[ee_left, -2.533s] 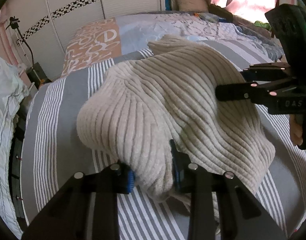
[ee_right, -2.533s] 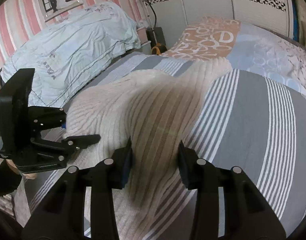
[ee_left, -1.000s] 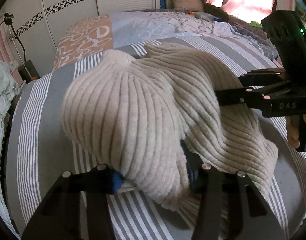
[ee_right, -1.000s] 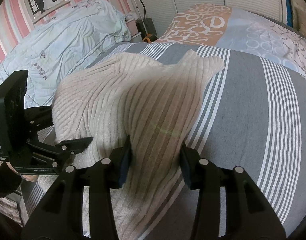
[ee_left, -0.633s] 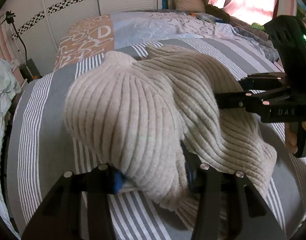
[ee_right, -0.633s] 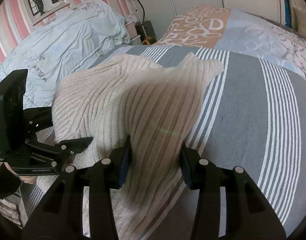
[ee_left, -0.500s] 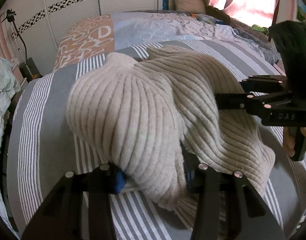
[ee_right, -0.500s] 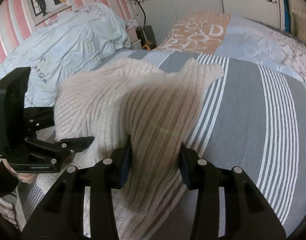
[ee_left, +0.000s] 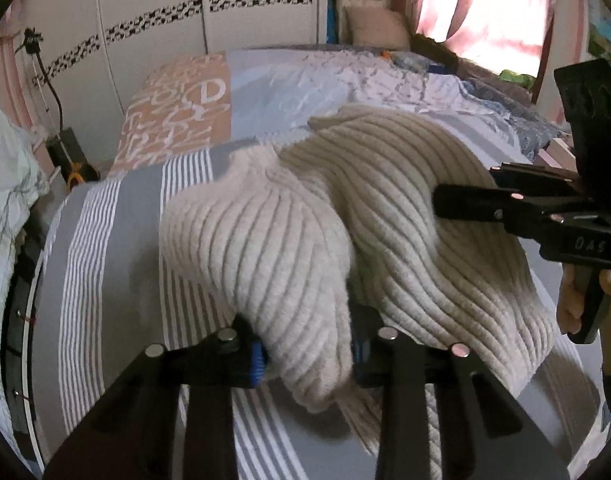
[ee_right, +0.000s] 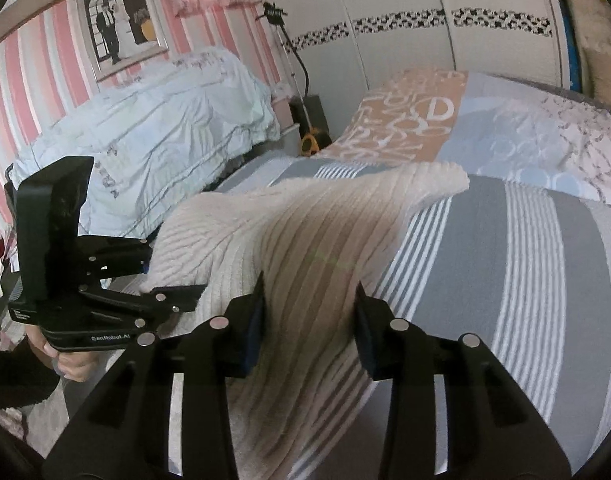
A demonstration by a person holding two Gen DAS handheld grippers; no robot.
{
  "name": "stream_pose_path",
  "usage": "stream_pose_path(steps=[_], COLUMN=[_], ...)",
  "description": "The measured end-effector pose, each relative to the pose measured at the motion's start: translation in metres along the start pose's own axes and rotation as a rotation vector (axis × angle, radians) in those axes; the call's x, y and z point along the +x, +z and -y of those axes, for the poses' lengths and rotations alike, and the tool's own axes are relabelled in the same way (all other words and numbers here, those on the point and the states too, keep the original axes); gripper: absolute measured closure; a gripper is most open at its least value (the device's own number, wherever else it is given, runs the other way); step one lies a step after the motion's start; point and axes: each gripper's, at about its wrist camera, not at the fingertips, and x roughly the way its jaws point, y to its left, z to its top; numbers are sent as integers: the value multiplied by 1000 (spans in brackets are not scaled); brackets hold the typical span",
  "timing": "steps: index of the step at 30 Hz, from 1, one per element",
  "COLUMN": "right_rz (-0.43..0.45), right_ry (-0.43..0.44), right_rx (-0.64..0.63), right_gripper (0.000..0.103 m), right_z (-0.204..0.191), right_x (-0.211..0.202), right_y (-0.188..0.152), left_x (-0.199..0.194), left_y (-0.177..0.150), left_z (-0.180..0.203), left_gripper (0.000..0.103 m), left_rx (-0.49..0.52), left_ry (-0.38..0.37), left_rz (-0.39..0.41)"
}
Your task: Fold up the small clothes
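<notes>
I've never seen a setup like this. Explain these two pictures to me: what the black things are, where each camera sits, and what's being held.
There is no robot here. A person holds a black two-finger gripper in each hand, and each gripper carries a wide-angle camera looking forward along its fingers. One picture looks out from the left gripper, the other from the right gripper; each also shows the other gripper from the side. Between both pairs of fingers is a beige ribbed knit garment, gripped at two places and partly raised off the grey striped bedspread. A rumpled pale blue quilt lies at the left of the right gripper's picture.
</notes>
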Motion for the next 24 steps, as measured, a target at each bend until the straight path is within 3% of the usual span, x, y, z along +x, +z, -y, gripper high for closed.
stream_pose_path(steps=[6,13,18,24], right_rz=[12,-71,-126,-152], right_ry=[-35,-96,-110,-134], right_rx=[28,82,120,89], right_gripper=[64,64,64,60], right_z=[16,52,75,78], right_x=[-36,-49,-39,-32], right_y=[-21,-65,-90,-95], left_x=[-8,29,50,52], left_y=[8,-8,-16,-24], left_z=[41,86,90,89], left_gripper=[74,73,71,63], left_rx=[58,71,51,47], left_ry=[10,-16,-10,7], left_rz=[18,-78,-105,-94])
